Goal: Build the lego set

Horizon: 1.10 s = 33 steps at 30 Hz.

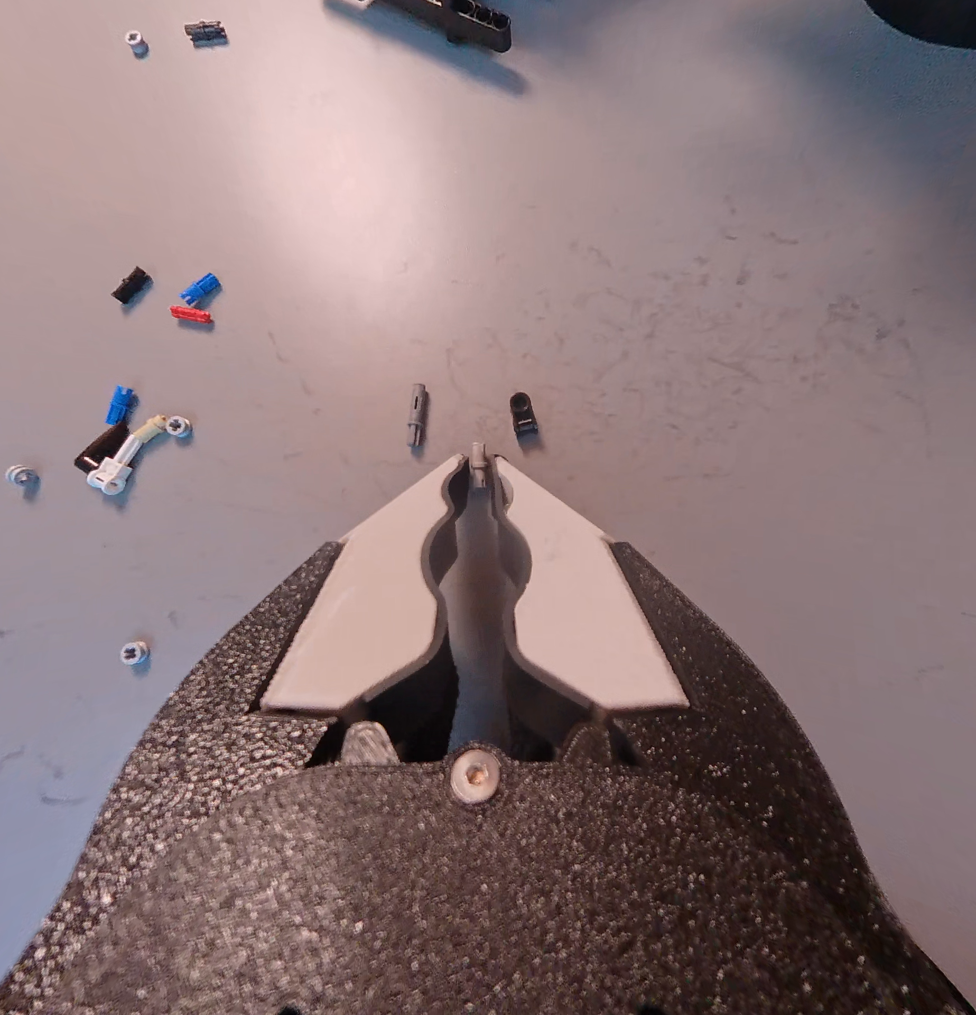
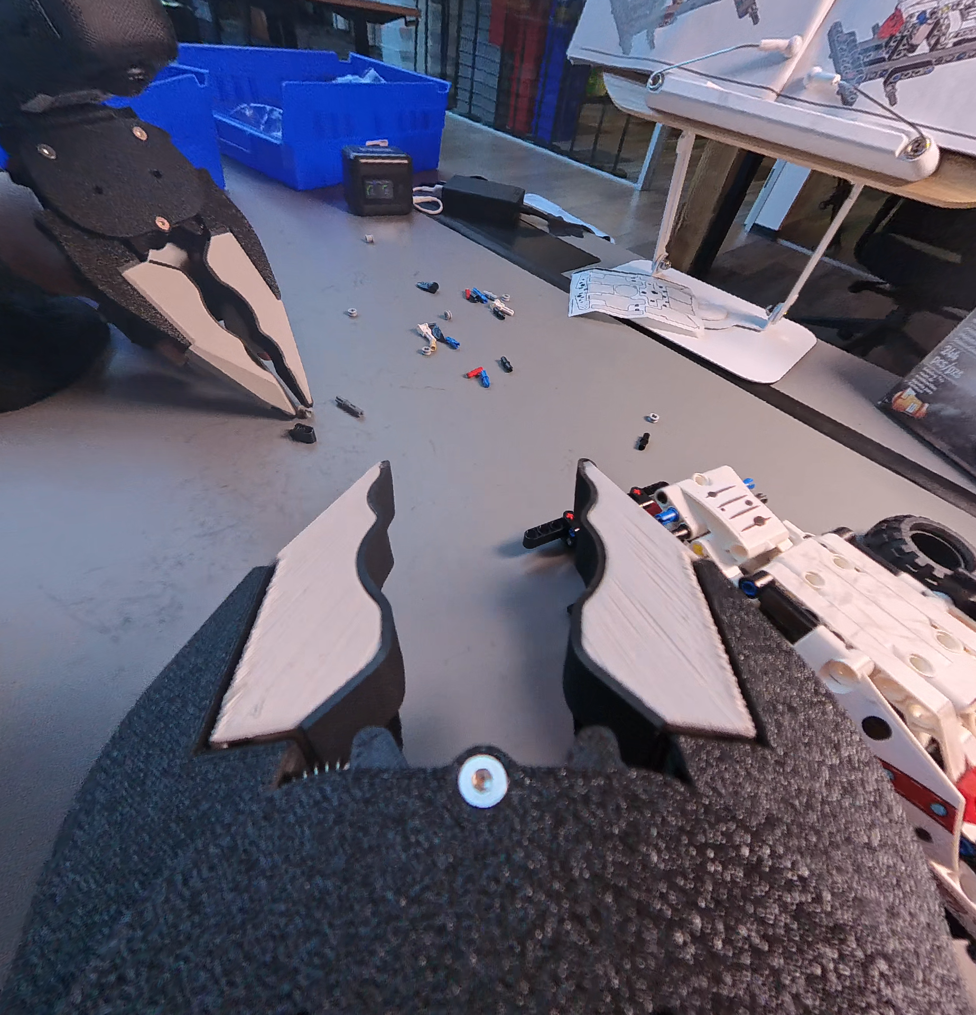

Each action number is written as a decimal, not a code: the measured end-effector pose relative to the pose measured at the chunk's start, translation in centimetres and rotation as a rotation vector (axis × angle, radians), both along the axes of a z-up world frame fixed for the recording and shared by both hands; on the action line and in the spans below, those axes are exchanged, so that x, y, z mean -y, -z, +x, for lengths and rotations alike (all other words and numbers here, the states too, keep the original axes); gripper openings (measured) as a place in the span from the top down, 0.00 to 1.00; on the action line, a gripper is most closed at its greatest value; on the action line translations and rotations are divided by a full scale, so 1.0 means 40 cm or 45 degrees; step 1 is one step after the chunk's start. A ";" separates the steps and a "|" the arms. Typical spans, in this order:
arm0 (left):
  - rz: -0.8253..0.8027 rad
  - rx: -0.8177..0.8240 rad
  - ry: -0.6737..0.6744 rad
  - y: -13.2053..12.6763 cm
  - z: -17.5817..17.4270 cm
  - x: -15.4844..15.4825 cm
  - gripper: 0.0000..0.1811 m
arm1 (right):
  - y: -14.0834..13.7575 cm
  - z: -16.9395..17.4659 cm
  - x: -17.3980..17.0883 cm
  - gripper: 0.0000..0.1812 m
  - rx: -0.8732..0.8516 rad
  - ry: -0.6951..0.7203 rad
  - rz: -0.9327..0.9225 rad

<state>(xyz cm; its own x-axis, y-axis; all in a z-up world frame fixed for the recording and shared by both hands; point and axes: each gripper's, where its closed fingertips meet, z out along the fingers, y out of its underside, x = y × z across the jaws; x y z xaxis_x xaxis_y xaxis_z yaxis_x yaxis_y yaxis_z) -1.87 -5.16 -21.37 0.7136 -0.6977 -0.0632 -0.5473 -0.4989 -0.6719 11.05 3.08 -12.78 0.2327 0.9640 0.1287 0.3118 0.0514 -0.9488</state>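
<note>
Grey tabletop (image 2: 474, 439), loose parts scattered. Left gripper (image 1: 479, 460) fingers pinch grey pin (image 1: 479, 457) at tips, likely for insertion. Right gripper (image 2: 483, 472) fingers spread, empty, beside white lego vehicle (image 2: 837, 593), probably to steady it.

Gripper status: left closed, right spread.

Our left gripper (image 1: 479, 467) points steeply down at the table, fingertips (image 2: 304, 409) pinched together at the surface. Our right gripper (image 2: 483, 475) is held low and near level, its fingers (image 2: 332, 593) set wide apart with nothing between them.
</note>
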 end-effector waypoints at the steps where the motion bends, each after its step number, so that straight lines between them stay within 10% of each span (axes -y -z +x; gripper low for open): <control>1: 0.002 -0.004 -0.001 0.002 -0.001 0.000 0.96 | 0.002 -0.001 0.002 0.64 0.010 -0.003 0.010; 18: -0.004 -0.002 0.080 0.000 0.072 0.003 0.96 | 0.042 -0.025 0.038 0.65 0.168 -0.062 0.166; 25: -0.159 0.991 0.110 -0.223 0.180 -0.008 0.96 | 0.011 -0.110 0.186 0.67 0.148 -0.506 0.326; 33: -0.336 1.877 -0.012 -0.334 0.151 -0.044 0.96 | -0.095 -0.217 0.173 0.78 -0.090 -0.452 0.427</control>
<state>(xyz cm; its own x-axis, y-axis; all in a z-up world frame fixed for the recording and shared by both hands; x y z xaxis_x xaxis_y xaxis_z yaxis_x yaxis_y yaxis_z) 4.17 -3.39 -8.00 0.0270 -0.5693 0.8217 0.5276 -0.6900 -0.4955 2.38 -3.86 -8.98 -0.0834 0.8935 0.4412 0.1548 0.4490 -0.8800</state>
